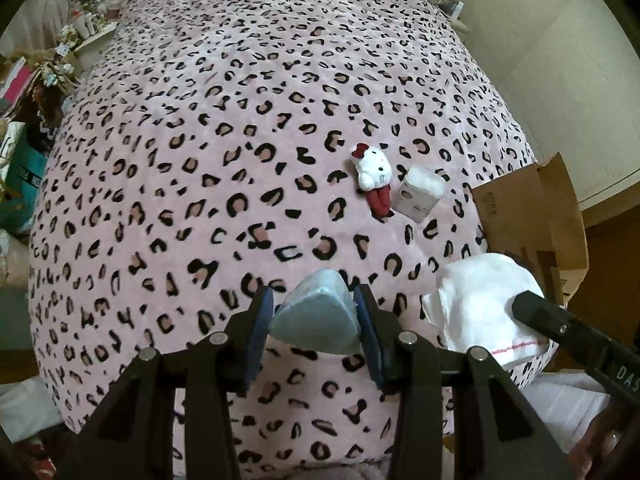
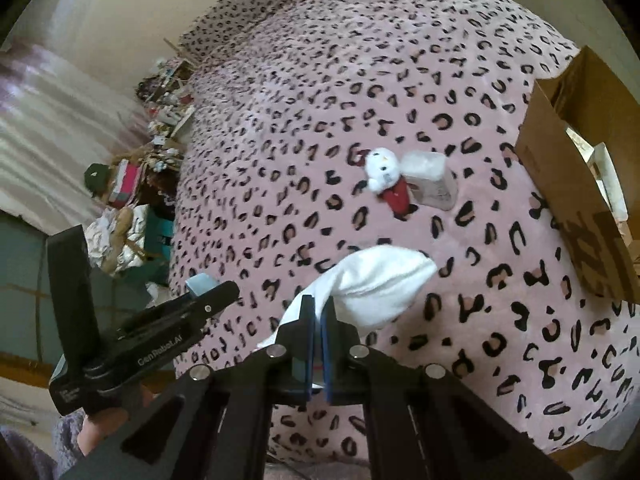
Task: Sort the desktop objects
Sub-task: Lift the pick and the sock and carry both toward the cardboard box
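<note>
My left gripper (image 1: 316, 312) is shut on a pale blue wedge-shaped sponge (image 1: 318, 312), held above the pink leopard-print blanket (image 1: 240, 140). My right gripper (image 2: 319, 312) is shut on a white cloth (image 2: 380, 284), which hangs lifted off the blanket; the cloth (image 1: 480, 300) and the right gripper's black finger show at the left wrist view's right edge. A small white plush cat with red legs (image 1: 374, 176) lies on the blanket beside a white tissue pack (image 1: 422, 192); both also show in the right wrist view, plush (image 2: 386, 176) and pack (image 2: 430, 182).
An open cardboard box (image 1: 532, 216) stands at the bed's right edge, also seen as the box (image 2: 576, 184) in the right wrist view. Cluttered shelves and bags (image 1: 36, 92) line the floor left of the bed. A cream wall (image 1: 540, 40) stands behind the box.
</note>
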{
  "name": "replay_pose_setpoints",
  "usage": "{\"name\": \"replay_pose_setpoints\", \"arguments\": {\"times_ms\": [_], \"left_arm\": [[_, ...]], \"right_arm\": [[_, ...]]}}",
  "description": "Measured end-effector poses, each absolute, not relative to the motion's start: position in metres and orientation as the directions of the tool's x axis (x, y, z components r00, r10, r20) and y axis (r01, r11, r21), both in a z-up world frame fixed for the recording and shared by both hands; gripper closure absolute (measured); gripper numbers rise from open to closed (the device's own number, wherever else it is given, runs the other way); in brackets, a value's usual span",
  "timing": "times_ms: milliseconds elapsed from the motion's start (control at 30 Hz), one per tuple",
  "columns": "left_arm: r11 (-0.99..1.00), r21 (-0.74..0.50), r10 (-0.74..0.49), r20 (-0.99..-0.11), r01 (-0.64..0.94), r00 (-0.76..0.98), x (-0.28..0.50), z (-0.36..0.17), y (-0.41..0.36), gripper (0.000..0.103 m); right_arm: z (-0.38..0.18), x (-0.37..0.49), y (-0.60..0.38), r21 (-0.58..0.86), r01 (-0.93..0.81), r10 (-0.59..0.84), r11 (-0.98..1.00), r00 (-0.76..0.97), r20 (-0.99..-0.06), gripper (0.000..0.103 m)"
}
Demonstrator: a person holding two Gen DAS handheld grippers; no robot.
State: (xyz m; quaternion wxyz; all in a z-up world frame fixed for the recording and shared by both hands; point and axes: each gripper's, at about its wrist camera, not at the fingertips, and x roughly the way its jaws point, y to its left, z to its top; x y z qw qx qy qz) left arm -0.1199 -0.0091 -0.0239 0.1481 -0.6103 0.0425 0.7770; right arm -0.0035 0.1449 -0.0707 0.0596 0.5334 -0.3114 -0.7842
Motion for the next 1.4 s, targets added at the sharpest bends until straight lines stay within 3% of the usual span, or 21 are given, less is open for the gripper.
{"name": "replay_pose_setpoints", "arguments": {"times_ms": [500,1400], "left_arm": [[-0.944,-0.068,0.147,-0.962,-0.322,-0.229,-0.075,-0.002,0.006,0.061],[-0.833,-0.056,0.177,-0.969,-0.550,-0.170,-0.040,-0.029,0.108,0.061]], "right_arm": [[-0.043,0.034,0.142,0.540,-0.210,-0.423,-0.815,-0.422,-0.802,0.100],[-0.057,0.097,0.209,0.479,-0.419,-0.269,-0.771,-0.468,-0.842,0.100]]}}
